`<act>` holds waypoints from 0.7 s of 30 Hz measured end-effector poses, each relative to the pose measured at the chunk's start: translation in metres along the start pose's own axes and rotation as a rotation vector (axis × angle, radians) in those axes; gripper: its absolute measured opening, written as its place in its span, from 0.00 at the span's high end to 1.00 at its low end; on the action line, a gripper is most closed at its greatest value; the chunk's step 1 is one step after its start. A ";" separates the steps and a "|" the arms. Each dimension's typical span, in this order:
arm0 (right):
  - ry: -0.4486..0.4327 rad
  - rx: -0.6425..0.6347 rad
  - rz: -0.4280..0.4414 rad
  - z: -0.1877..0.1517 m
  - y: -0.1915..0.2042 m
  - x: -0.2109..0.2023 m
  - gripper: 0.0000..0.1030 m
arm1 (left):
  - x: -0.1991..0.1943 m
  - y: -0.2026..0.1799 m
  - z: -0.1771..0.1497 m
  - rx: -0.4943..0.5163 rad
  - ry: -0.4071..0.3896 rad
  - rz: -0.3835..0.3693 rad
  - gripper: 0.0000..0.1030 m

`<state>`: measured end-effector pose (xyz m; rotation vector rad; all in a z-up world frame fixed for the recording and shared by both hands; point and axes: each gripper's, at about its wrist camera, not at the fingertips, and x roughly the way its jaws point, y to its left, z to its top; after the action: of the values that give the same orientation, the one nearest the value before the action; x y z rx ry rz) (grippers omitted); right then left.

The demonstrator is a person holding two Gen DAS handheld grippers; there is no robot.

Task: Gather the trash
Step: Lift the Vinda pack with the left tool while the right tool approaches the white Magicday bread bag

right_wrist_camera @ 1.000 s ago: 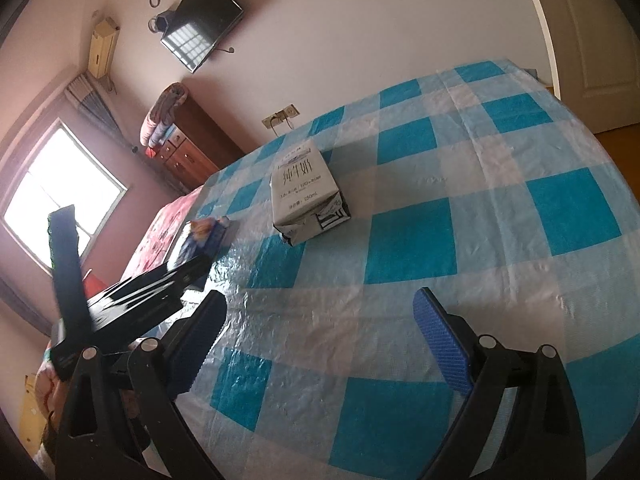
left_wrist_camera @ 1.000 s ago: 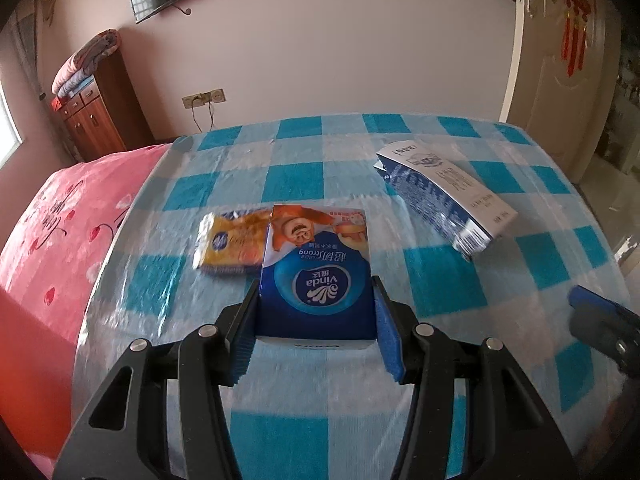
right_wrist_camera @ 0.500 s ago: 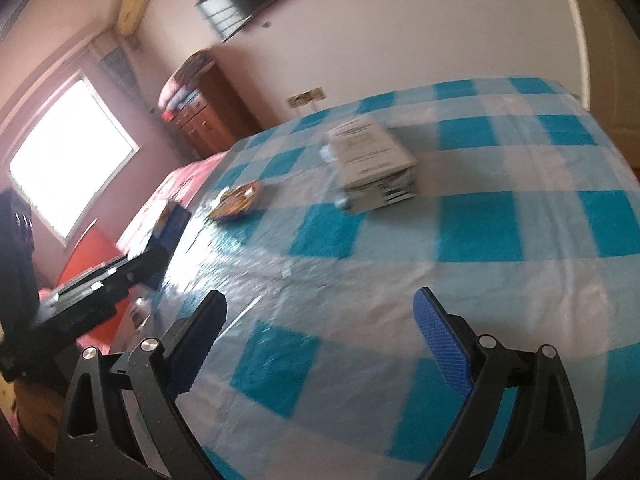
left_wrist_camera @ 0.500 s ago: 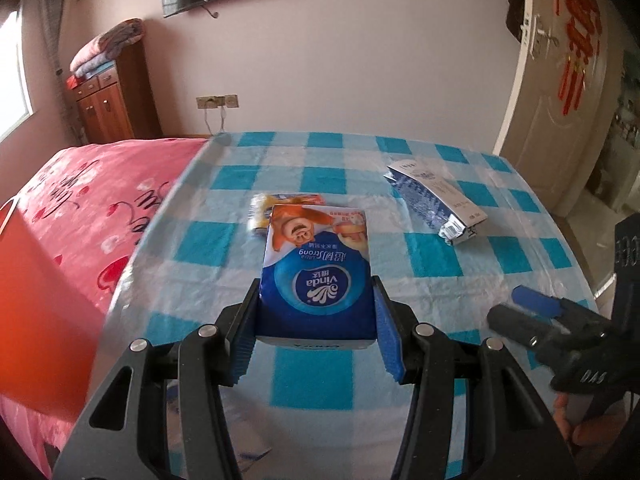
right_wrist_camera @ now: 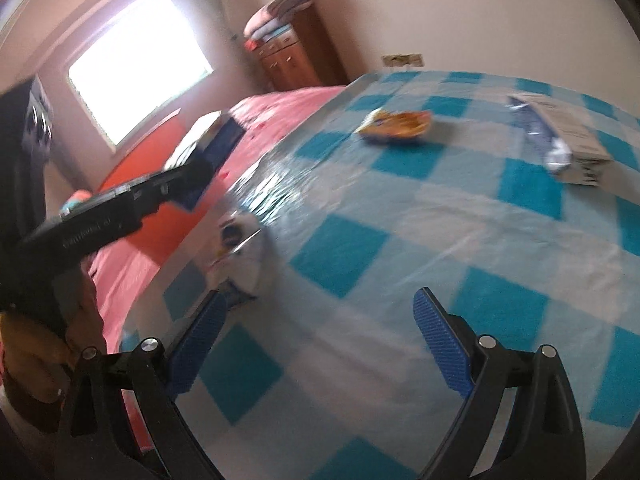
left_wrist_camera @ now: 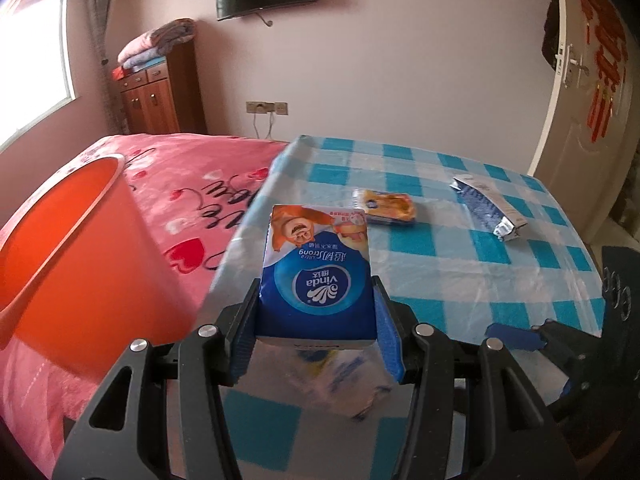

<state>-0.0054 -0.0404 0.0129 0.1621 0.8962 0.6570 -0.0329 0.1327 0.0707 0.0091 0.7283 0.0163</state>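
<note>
The left hand-held gripper clamps the tissue pack by its long sides; soft and light, it will likely squash but hold; the right hand-held gripper is released, empty; beyond, the wrapper and carton lie on the tabletop; the bin is left.

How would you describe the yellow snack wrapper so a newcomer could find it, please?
Start at the blue-checked table beside the pink bed. The yellow snack wrapper lies flat near the table's bed-side edge. Unlike the white-and-blue carton nearby, it is small, crinkled and orange-yellow.
</note>
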 end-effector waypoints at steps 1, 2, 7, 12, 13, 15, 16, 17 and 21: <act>0.007 -0.011 0.000 -0.001 0.006 0.003 0.10 | -0.002 0.004 -0.001 -0.005 -0.001 0.002 0.49; 0.013 -0.027 0.003 -0.001 0.013 0.006 0.10 | -0.004 0.009 -0.003 -0.013 -0.002 0.006 0.49; 0.042 -0.071 0.006 0.000 0.035 0.021 0.10 | -0.009 0.026 -0.012 -0.035 0.005 0.015 0.49; 0.051 -0.112 -0.018 0.006 0.046 0.032 0.10 | -0.012 0.037 -0.020 -0.046 0.008 0.021 0.49; 0.054 -0.125 -0.026 0.007 0.049 0.035 0.10 | -0.012 0.039 -0.022 -0.052 0.010 0.019 0.49; 0.061 -0.149 -0.040 0.009 0.053 0.040 0.10 | -0.013 0.043 -0.025 -0.059 0.013 0.014 0.49; 0.065 -0.158 -0.047 0.009 0.055 0.043 0.10 | -0.013 0.045 -0.026 -0.062 0.014 0.013 0.49; 0.070 -0.170 -0.055 0.010 0.058 0.046 0.10 | -0.014 0.045 -0.027 -0.064 0.014 0.013 0.49; 0.086 -0.222 -0.085 0.013 0.069 0.058 0.10 | -0.015 0.050 -0.030 -0.072 0.010 0.009 0.49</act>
<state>-0.0014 0.0501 0.0091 -0.1031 0.9006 0.6835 -0.0648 0.1824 0.0592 -0.0569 0.7369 0.0509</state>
